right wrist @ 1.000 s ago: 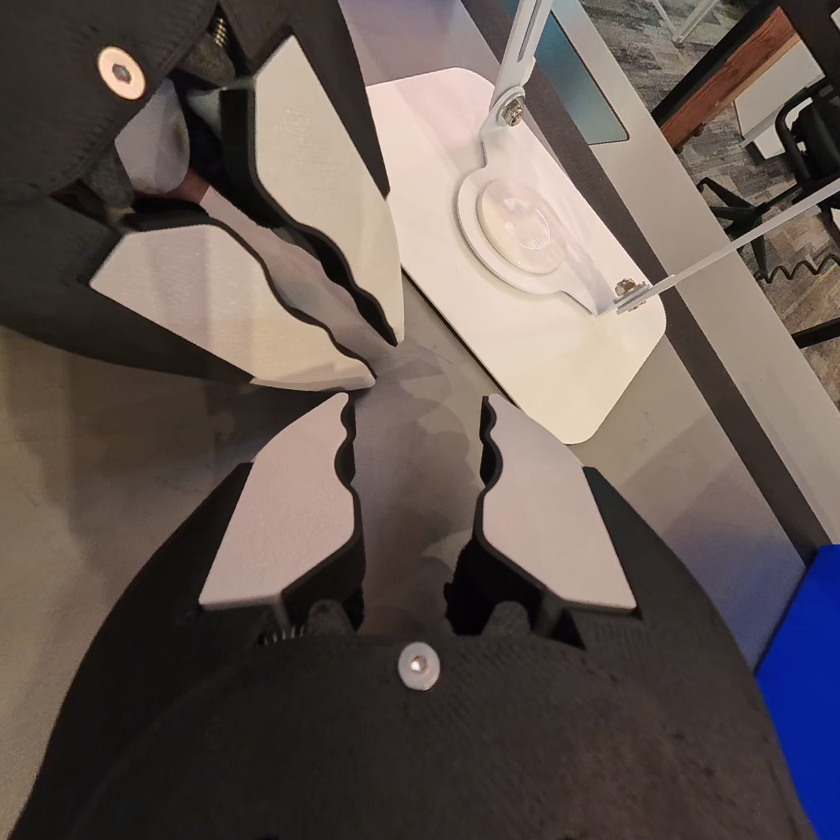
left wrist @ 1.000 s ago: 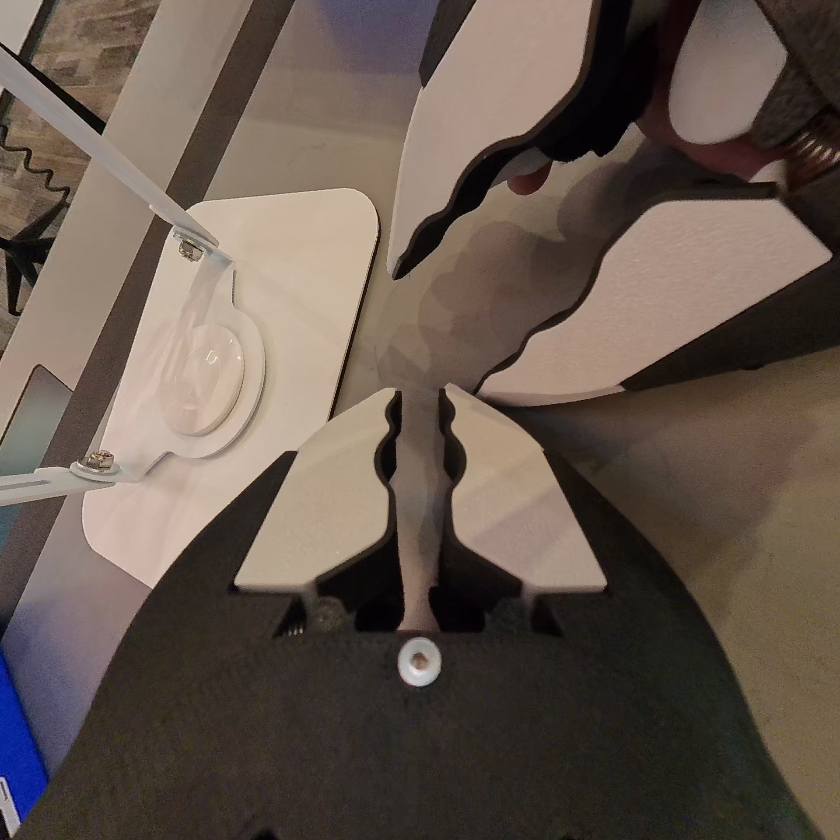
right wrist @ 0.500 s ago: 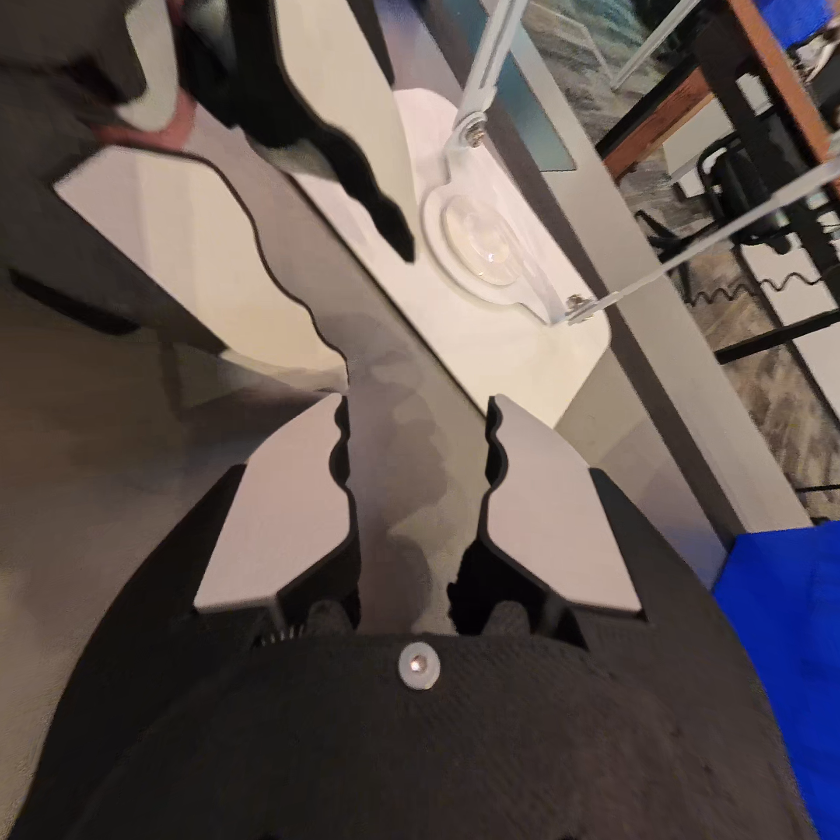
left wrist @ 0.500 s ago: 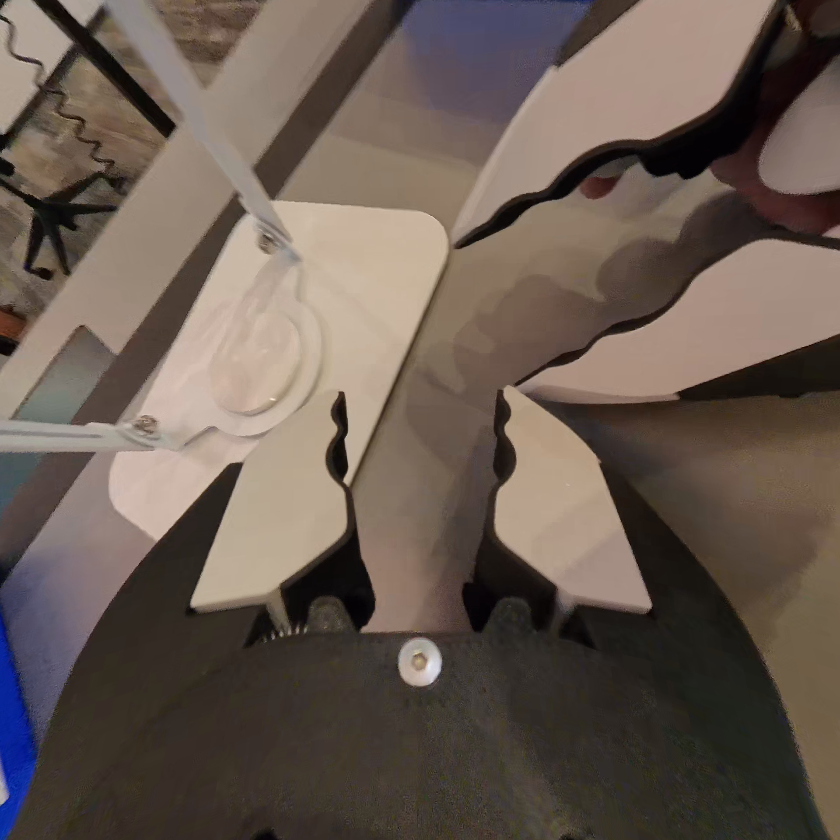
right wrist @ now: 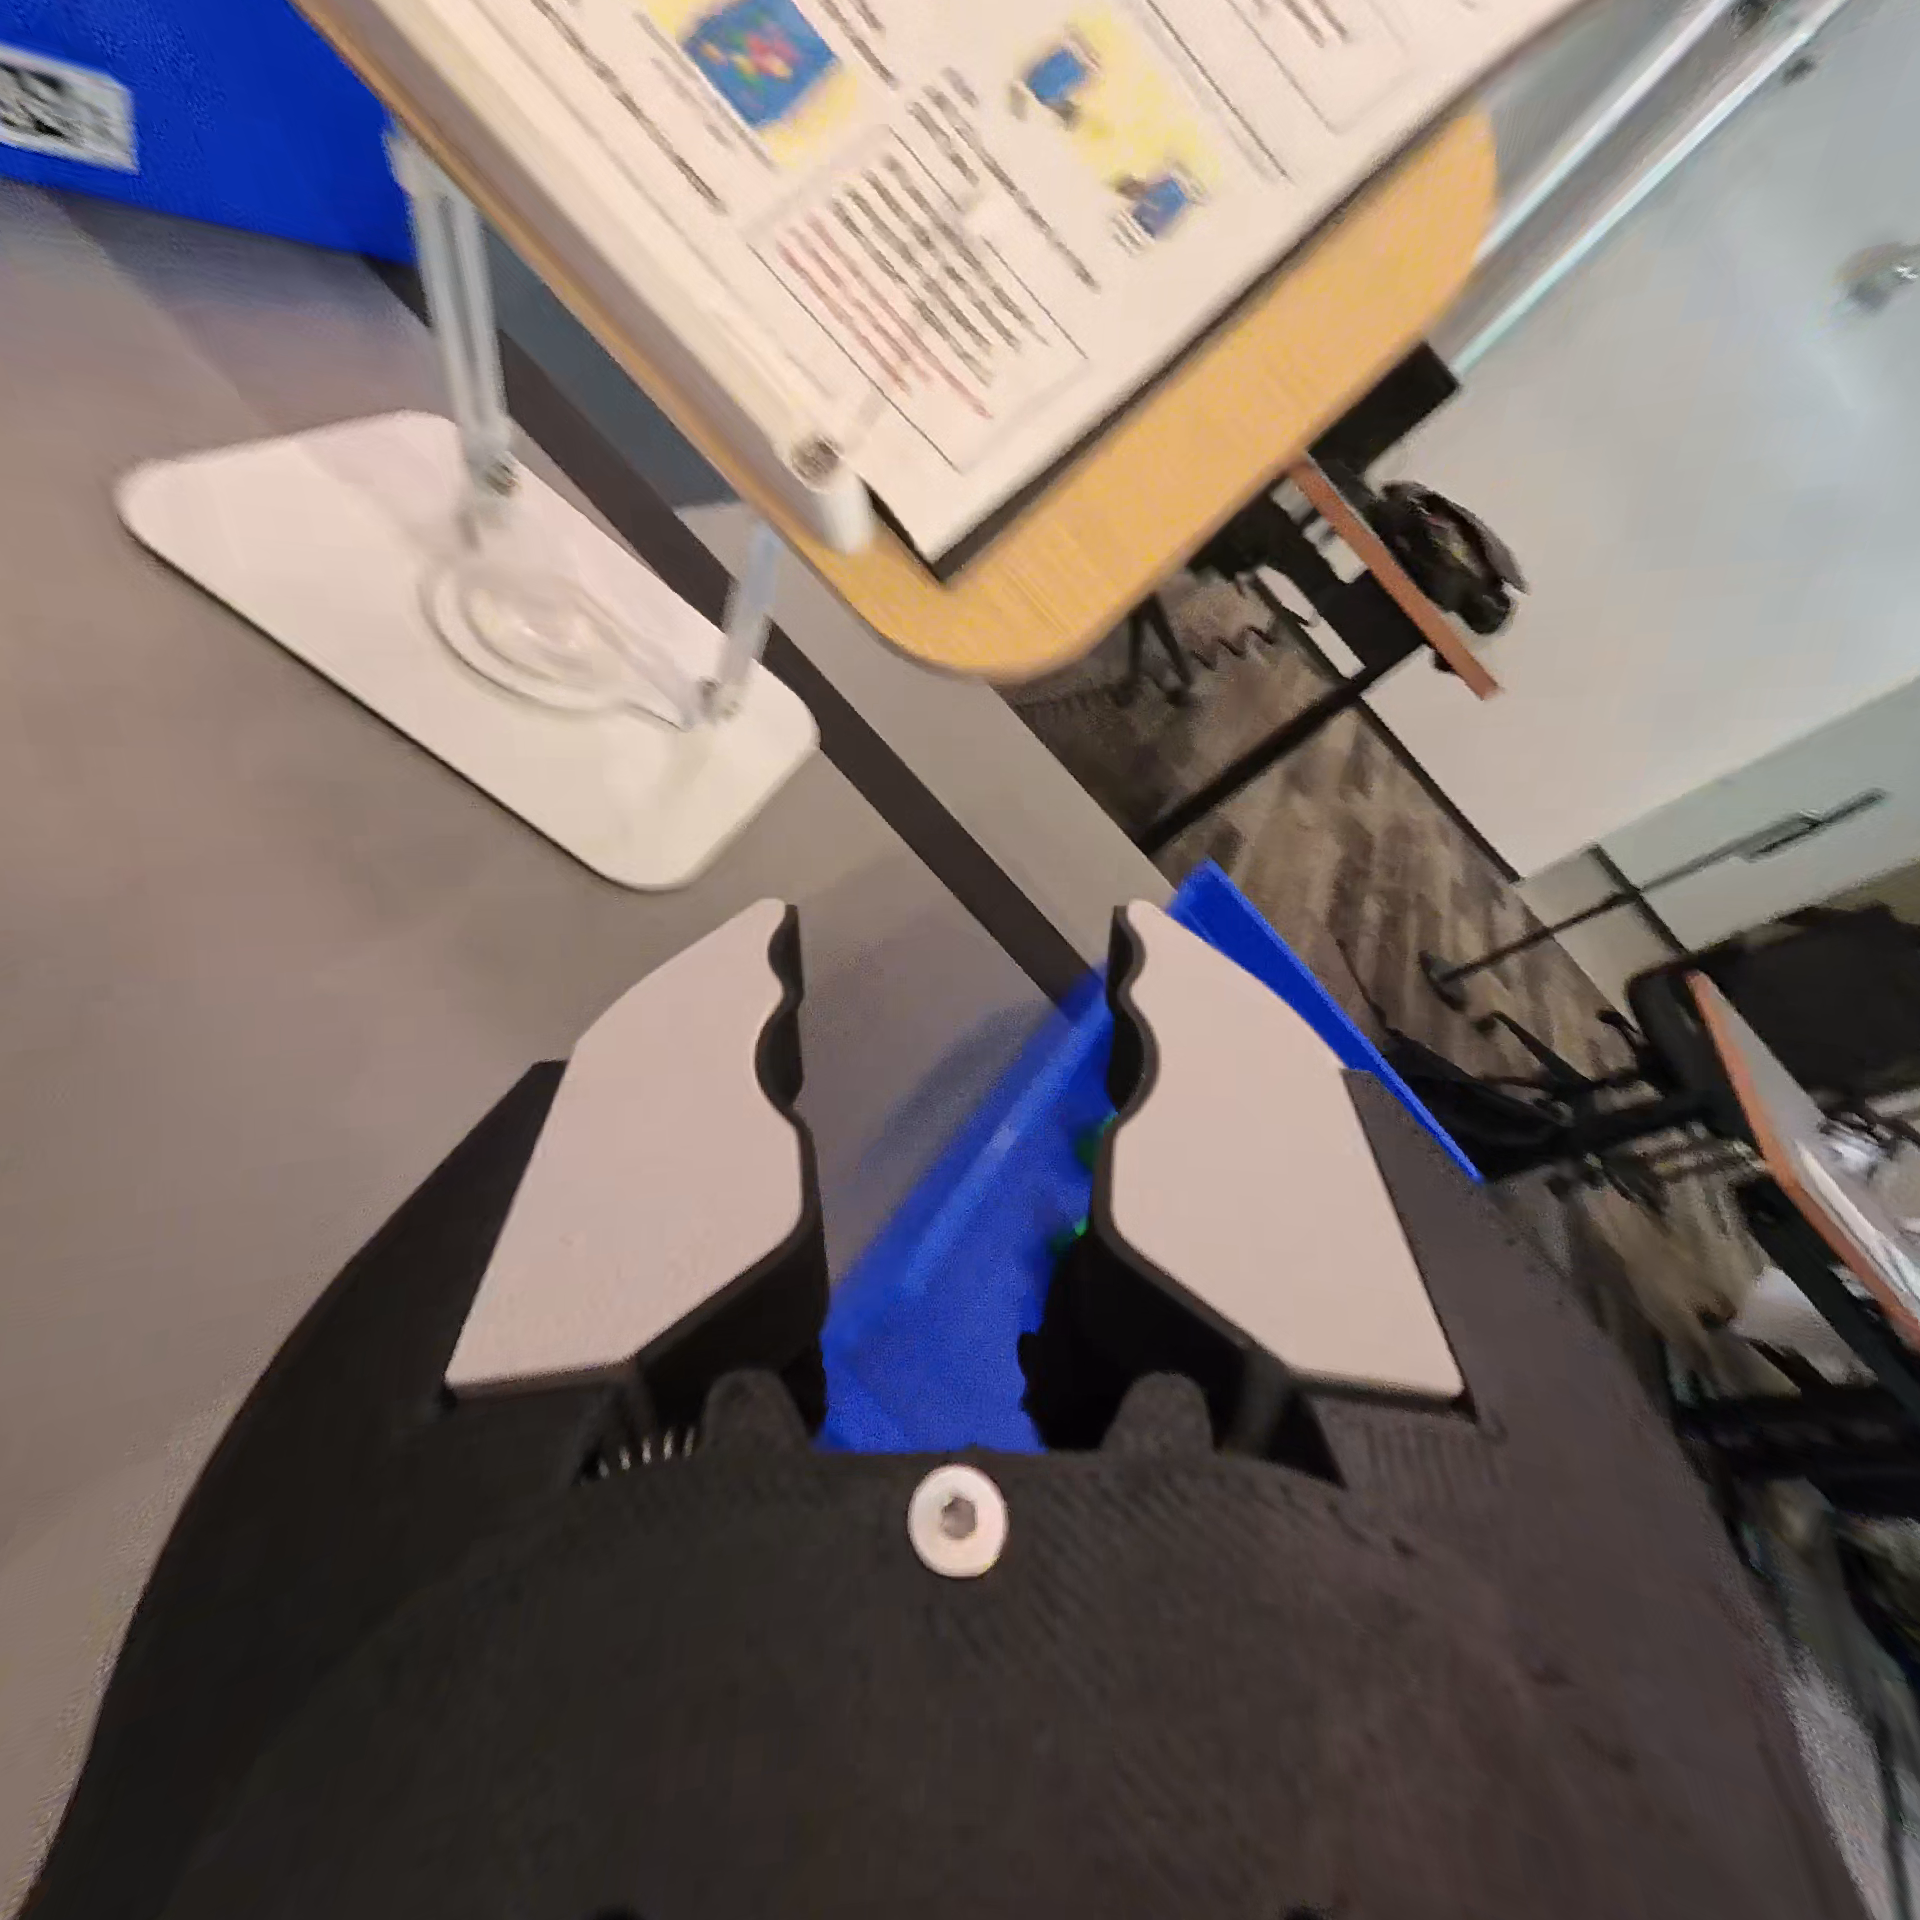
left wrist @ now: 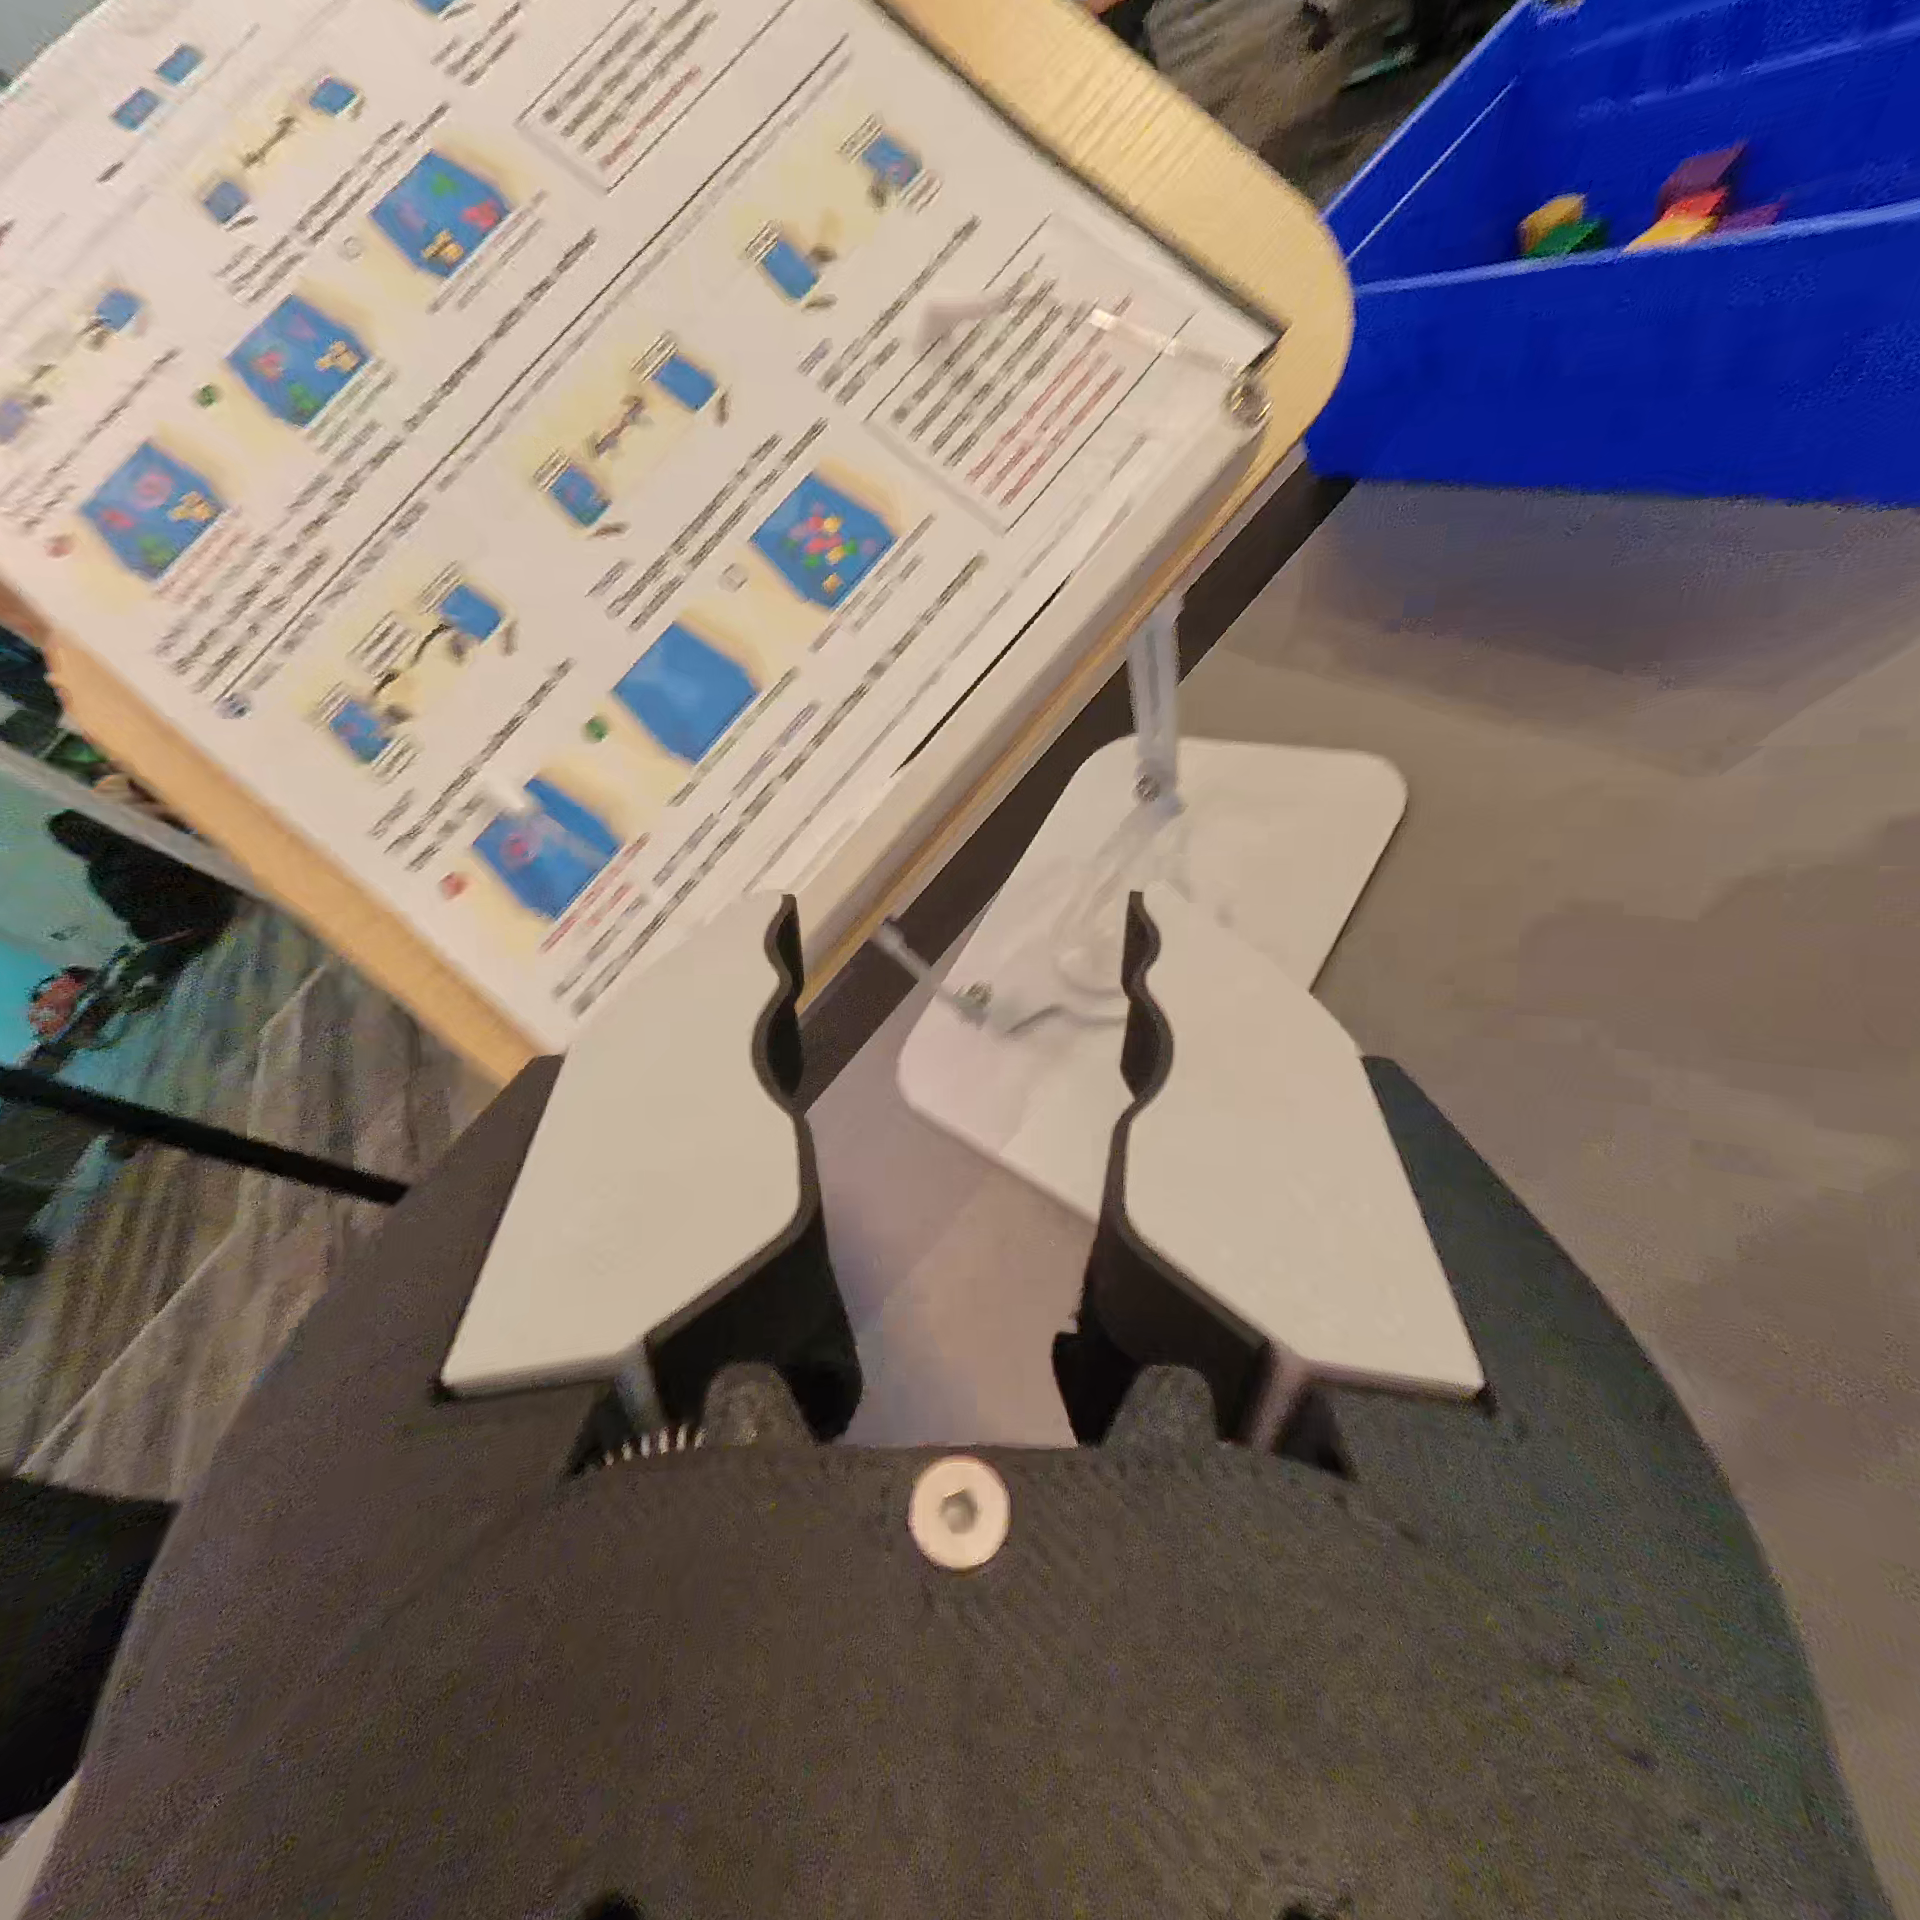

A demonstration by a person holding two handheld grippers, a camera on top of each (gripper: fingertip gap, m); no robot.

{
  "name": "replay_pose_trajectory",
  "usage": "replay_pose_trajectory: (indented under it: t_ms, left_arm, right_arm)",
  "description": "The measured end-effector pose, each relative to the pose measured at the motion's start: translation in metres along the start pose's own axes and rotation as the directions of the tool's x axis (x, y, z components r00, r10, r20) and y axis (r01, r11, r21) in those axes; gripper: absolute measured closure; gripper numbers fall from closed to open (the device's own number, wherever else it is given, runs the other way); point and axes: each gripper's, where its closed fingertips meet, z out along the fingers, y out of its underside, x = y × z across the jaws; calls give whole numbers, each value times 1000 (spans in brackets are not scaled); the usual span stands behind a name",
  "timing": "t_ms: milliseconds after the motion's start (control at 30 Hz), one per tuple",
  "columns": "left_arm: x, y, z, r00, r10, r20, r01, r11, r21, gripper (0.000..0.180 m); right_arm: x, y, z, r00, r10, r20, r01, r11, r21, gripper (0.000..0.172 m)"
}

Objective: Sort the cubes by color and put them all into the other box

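Boxes: two blue plastic boxes; one point(left wrist: 1621, 364) lay far beyond the left fingers to the right, one point(right wrist: 935, 1299) just under the right fingers.
Cubes: several small coloured cubes point(left wrist: 1662, 213), blurred, inside the far box.
Stand: one tilted instruction board point(left wrist: 623, 416) on a flat white base point(left wrist: 1278, 831), ahead of the fingers.
Left gripper point(left wrist: 961, 914): fingers wide apart, holding nothing.
Right gripper point(right wrist: 954, 920): fingers wide apart, holding nothing, above the grey table point(right wrist: 208, 935).

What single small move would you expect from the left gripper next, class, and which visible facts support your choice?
Probably a swing to its right, toward the blue box holding the coloured cubes. The left gripper is open with nothing between its fingers, and it faces the instruction board and its white stand base, not the cubes, so no sorting can begin from here.
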Motion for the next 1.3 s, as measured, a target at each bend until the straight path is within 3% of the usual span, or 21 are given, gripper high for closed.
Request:
replay_pose_trajectory:
  t_ms: [100,200,267,400,567,633,667,700,767,967,1067,1300]
  left_arm:
    - [-20,31,-22,999,1,33,0,999,-42,116]
    - [-39,70,-39,993,-65,100,73,994,-78,98]
    - [-53,95,-48,978,-102,180,122,987,-104,83]
    - [-56,148,-39,964,-176,199,219,950,-223,82]
    - [-58,205,-25,923,-308,232,377,848,-372,91]
    - [-48,219,-20,906,-383,178,422,806,-415,121]
    - [-45,225,-17,894,-418,164,446,783,-434,127]
    - [-46,230,-16,887,-428,173,458,771,-443,129]
    - [-51,232,-15,901,-401,168,432,777,-458,153]
    - [-65,241,-16,906,-365,215,423,770,-477,175]
    - [-66,242,-22,894,-407,189,446,759,-474,176]
    - [-57,234,-40,895,-426,131,435,772,-464,176]
  right_arm:
    - [17,46,-14,1000,29,-12,-30,995,-99,109]
    - [19,81,-17,996,88,-13,-89,985,-146,101]
    - [17,95,-12,994,109,-27,-112,980,-166,99]
    - [0,123,14,989,148,15,-139,954,-267,93]
    - [-12,138,31,993,118,4,-110,938,-330,104]
    - [-18,140,35,995,97,17,-86,941,-328,114]
    - [-24,140,37,995,95,38,-78,941,-329,124]
    - [-28,141,39,996,76,42,-58,942,-332,130]
    - [-27,142,41,1000,16,3,-14,939,-343,130]
    - [-26,140,43,999,36,-11,-38,946,-321,134]
    - [-22,137,38,999,43,-13,-45,952,-304,145]
    - [-11,146,23,1000,17,-16,-21,951,-307,150]
